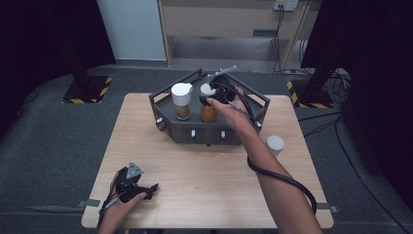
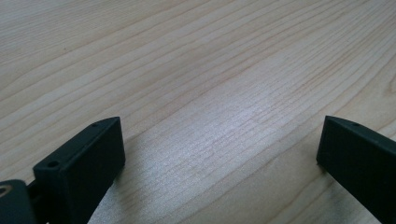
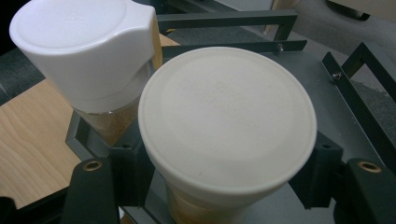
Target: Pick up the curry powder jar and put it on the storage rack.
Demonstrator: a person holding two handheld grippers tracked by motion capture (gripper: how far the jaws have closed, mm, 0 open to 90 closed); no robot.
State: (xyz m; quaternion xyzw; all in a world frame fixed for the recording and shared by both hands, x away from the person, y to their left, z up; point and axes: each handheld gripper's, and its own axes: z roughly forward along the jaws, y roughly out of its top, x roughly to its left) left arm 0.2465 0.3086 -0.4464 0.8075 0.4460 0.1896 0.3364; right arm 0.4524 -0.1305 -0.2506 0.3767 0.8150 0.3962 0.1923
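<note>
A dark metal rack (image 1: 209, 134) at the back of the wooden table (image 1: 195, 170) holds two jars of brown contents. The left jar (image 1: 182, 100) has a white flip-top cap (image 3: 84, 51). My right gripper (image 1: 210, 97) reaches over the rack to the right jar (image 1: 209, 113). It is shut on that jar just below its round white lid (image 3: 227, 123), one black pad (image 3: 128, 177) pressing on each side. At the table's front left corner my left gripper (image 1: 146, 187) lies low on the wood. Its jaws stand wide apart (image 2: 219, 144) with only bare table (image 2: 210, 70) between them.
A small white cup-like cap (image 1: 275, 144) stands on the table to the right of the rack. The right gripper's black cable (image 1: 282, 178) loops under the forearm. Dark stands and cables lie on the floor beyond the table.
</note>
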